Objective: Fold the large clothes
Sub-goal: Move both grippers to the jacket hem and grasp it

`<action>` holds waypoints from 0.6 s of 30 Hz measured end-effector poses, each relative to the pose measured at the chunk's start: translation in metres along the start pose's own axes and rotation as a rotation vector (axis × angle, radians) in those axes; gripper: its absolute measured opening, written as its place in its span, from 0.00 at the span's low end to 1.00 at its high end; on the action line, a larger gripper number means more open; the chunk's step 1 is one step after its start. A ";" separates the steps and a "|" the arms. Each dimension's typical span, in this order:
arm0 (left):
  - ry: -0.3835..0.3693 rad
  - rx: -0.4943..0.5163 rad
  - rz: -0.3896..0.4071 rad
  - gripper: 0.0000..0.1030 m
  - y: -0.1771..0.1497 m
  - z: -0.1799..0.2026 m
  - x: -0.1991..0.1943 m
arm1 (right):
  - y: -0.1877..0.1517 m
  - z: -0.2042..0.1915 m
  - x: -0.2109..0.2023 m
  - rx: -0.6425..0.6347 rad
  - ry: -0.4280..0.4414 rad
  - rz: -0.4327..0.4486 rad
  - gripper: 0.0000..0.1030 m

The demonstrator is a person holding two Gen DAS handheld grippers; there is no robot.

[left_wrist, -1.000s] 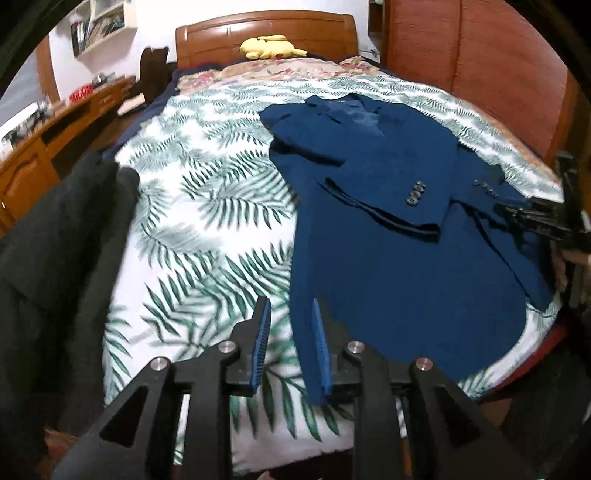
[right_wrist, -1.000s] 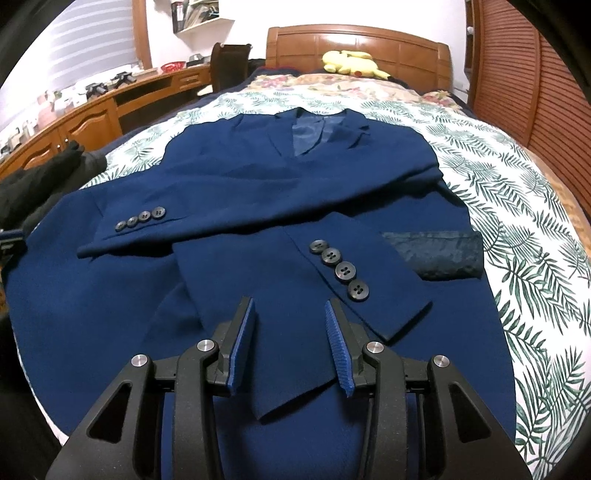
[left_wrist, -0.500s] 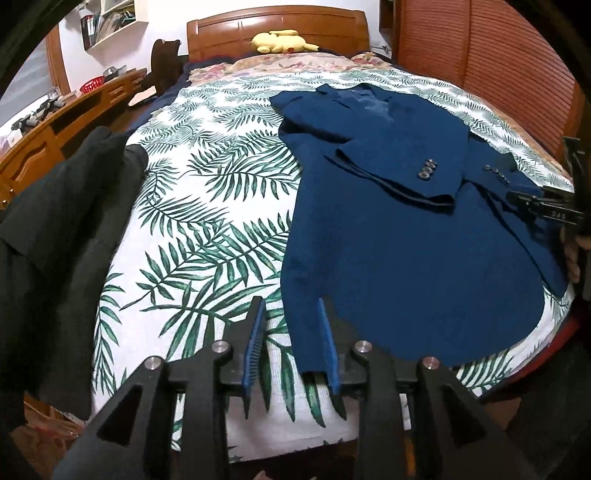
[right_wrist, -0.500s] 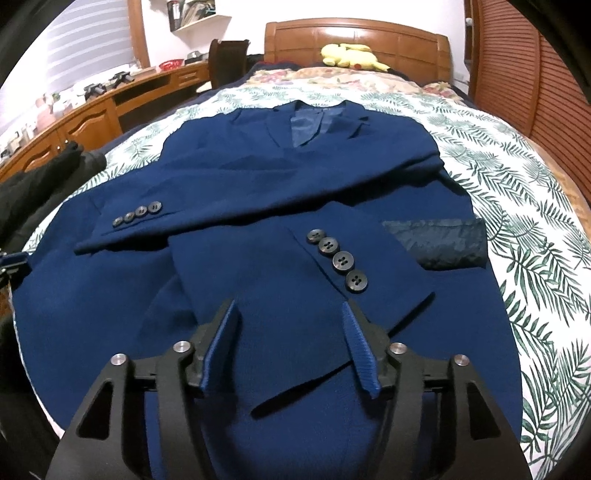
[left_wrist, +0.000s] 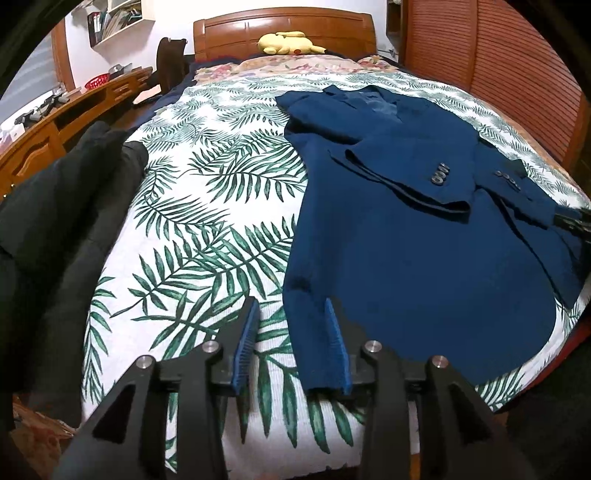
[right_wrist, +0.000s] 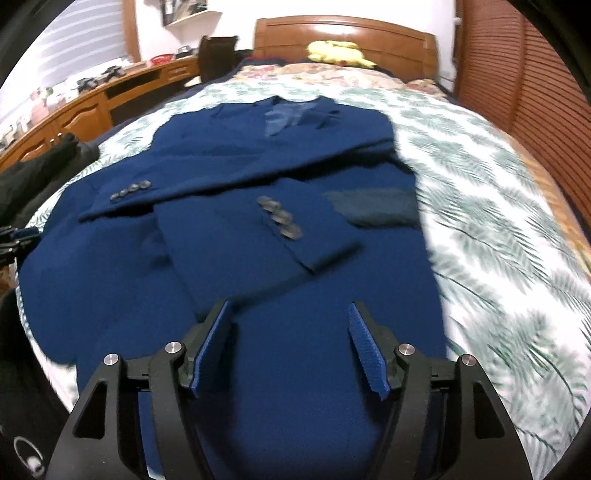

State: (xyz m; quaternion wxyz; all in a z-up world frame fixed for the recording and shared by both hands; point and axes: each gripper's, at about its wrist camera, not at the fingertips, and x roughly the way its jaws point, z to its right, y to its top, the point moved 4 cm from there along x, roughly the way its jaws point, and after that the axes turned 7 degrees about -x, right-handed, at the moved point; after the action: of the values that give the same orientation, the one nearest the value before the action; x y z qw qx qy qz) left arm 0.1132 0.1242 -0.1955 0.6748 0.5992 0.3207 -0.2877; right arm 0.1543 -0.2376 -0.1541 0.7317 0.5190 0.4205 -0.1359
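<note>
A dark blue suit jacket (left_wrist: 399, 236) lies flat on a bed with a white cover printed with green palm leaves (left_wrist: 207, 221). Both sleeves are folded across its chest, and each cuff shows a row of four grey buttons (right_wrist: 280, 218). A darker patterned pocket flap (right_wrist: 373, 210) is seen on the jacket's side in the right wrist view.

The left gripper (left_wrist: 291, 343) hangs over the near corner of the jacket hem. Its jaws are opening; the hem corner lies under the gap, but the blue pads (left_wrist: 245, 343) do not press it. The right gripper (right_wrist: 290, 343) is above the lower part of the jacket, its jaws are opening wide and nothing is clamped between them.

A black garment (left_wrist: 55, 229) lies at the bed's left edge. A yellow plush toy (left_wrist: 288, 42) rests by the wooden headboard (left_wrist: 288, 22). No readable writing, label or brand is visible; the right view is blurred.
</note>
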 end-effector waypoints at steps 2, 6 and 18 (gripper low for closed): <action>-0.001 -0.005 0.002 0.35 0.000 -0.001 0.001 | -0.011 0.015 -0.015 0.030 -0.013 -0.004 0.65; 0.000 -0.011 0.004 0.37 0.001 -0.002 0.004 | -0.027 0.037 -0.037 0.040 -0.084 -0.020 0.65; -0.019 -0.019 0.006 0.37 -0.012 -0.001 -0.018 | -0.061 0.039 -0.054 0.049 -0.064 -0.050 0.64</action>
State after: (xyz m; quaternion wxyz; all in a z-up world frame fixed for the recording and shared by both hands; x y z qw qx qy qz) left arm 0.0930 0.1242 -0.1893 0.6844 0.5909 0.3152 -0.2881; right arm 0.1013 -0.3103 -0.1488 0.7281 0.5216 0.4063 -0.1808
